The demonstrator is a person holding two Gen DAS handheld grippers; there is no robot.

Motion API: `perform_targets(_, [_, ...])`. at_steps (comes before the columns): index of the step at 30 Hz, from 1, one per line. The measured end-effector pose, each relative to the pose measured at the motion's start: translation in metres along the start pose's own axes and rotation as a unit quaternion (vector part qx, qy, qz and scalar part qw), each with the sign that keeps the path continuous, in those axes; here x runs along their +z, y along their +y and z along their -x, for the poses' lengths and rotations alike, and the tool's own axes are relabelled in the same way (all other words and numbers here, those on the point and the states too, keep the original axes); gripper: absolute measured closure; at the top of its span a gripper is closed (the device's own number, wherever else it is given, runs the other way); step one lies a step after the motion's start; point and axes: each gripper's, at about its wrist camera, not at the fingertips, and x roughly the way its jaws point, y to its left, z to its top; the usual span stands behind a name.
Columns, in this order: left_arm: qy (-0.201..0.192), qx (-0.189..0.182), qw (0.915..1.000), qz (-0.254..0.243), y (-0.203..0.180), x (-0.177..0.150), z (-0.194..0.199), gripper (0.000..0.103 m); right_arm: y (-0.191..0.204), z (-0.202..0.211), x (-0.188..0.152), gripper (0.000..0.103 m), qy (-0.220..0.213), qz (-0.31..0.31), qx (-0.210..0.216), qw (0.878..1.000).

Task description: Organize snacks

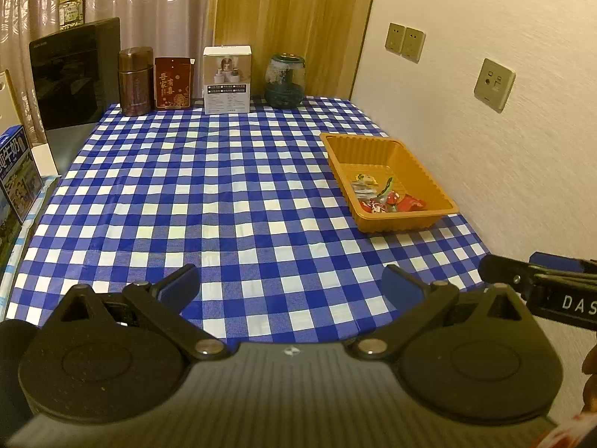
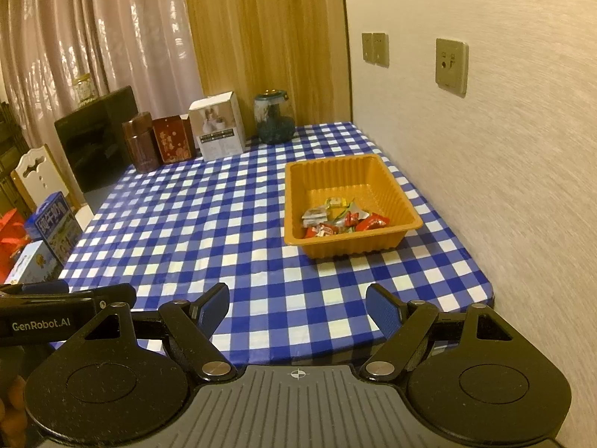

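Side-by-side wrist views, shared tray [image 1: 388, 149]

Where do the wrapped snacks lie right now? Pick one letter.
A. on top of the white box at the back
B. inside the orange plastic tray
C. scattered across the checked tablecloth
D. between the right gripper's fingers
B: the wrapped snacks all lie at the near end of the orange plastic tray, while the checked tablecloth around it shows none.

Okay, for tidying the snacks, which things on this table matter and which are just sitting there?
Matter: orange tray; wrapped snacks inside it.
Just sitting there: brown canister; red box; white box; glass jar; blue carton.
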Motion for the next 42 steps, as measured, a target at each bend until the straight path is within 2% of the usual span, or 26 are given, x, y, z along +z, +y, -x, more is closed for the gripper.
perform_targets(42, [0.003,-0.001,1.0000,-0.001,0.0017,-0.0020,-0.0010,0.000,-0.0017,-0.0025,-0.0044,0.023,0.002,-0.001,-0.001,1.000])
